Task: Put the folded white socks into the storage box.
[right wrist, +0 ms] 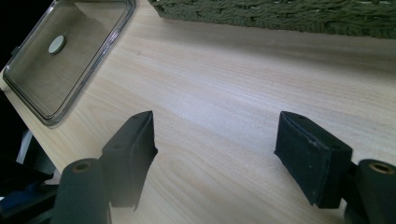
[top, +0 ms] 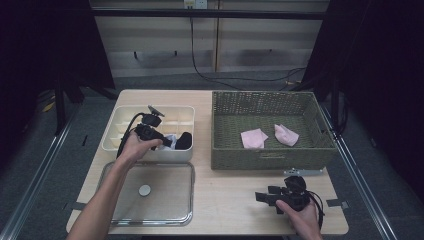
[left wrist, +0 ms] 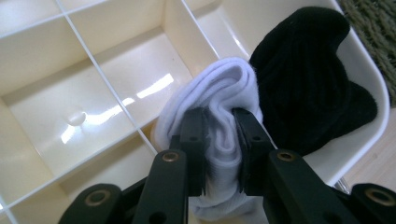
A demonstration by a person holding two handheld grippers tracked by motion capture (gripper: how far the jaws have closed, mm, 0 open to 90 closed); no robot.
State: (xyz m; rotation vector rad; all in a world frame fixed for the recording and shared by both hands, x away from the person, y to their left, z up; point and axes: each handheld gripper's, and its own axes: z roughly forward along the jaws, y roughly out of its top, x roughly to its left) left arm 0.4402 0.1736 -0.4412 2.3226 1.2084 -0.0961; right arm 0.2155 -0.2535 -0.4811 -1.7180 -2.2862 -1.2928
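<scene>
Your left gripper (left wrist: pixel 219 116) pinches the folded, ribbed white sock (left wrist: pixel 219 88) in the cream divided box's (left wrist: pixel 116 74) near corner compartments, touching the black sock (left wrist: pixel 308 79), thin dividers close around it.

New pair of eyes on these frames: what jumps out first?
The left tool clamped on a folded white sock in the cream divided box, beside a black sock. Next, two pink cloths inside the green wicker basket at the table's right. The right tool rests open over bare tabletop.
</scene>
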